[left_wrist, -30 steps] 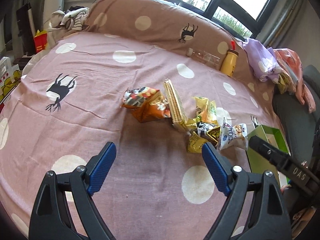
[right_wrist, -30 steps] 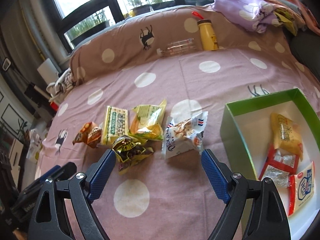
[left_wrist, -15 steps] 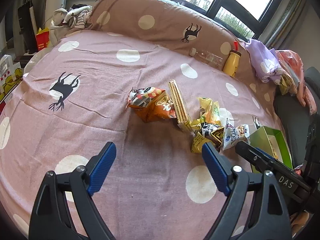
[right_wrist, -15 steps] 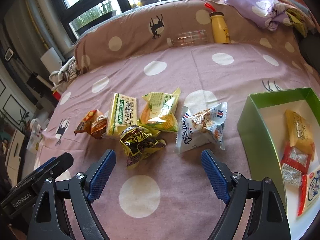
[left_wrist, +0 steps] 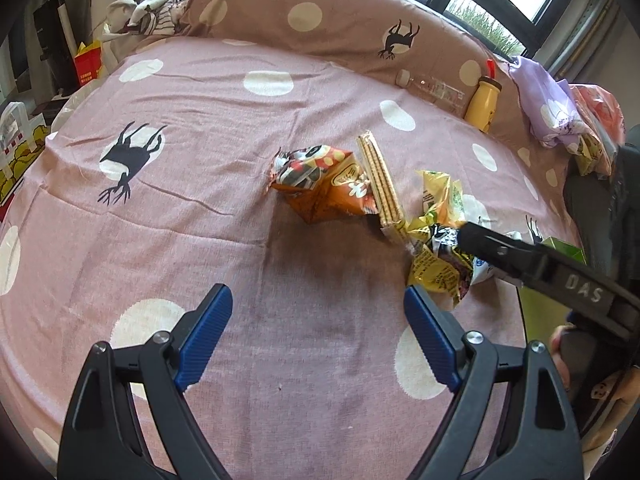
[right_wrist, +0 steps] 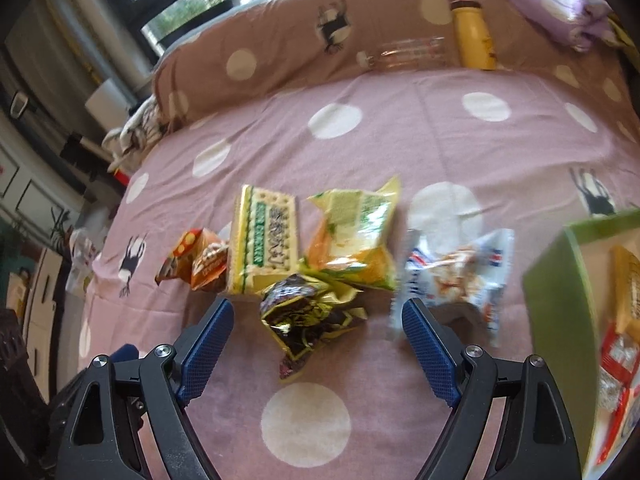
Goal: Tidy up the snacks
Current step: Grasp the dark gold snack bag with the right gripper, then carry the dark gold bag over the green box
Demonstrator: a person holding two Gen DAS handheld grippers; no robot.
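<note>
Several snack packs lie in a row on the pink dotted bedspread (right_wrist: 400, 140): an orange bag (right_wrist: 196, 262), a cracker pack (right_wrist: 266, 240), a yellow-green bag (right_wrist: 354, 236), a dark crumpled bag (right_wrist: 310, 314) and a white-blue bag (right_wrist: 460, 276). My right gripper (right_wrist: 316, 344) is open and hangs just over the dark bag, nothing pressed. A green box (right_wrist: 554, 304) at the right holds several packs. My left gripper (left_wrist: 316, 332) is open over bare cloth, with the orange bag (left_wrist: 324, 188) and cracker pack (left_wrist: 382, 184) ahead of it. The right gripper's black finger (left_wrist: 520, 260) crosses the left wrist view.
A brown dotted pillow (left_wrist: 320, 12) runs along the far side, with a yellow bottle (left_wrist: 482, 106) and a clear bottle (left_wrist: 432, 86) against it. Purple clothes (left_wrist: 548, 108) lie at the far right. A dark chair (left_wrist: 600, 208) stands beside the bed.
My right gripper moved left and lower toward the dark bag, so the green box slid to the frame's edge. Its finger reaches further into the left wrist view. The left gripper barely moved.
</note>
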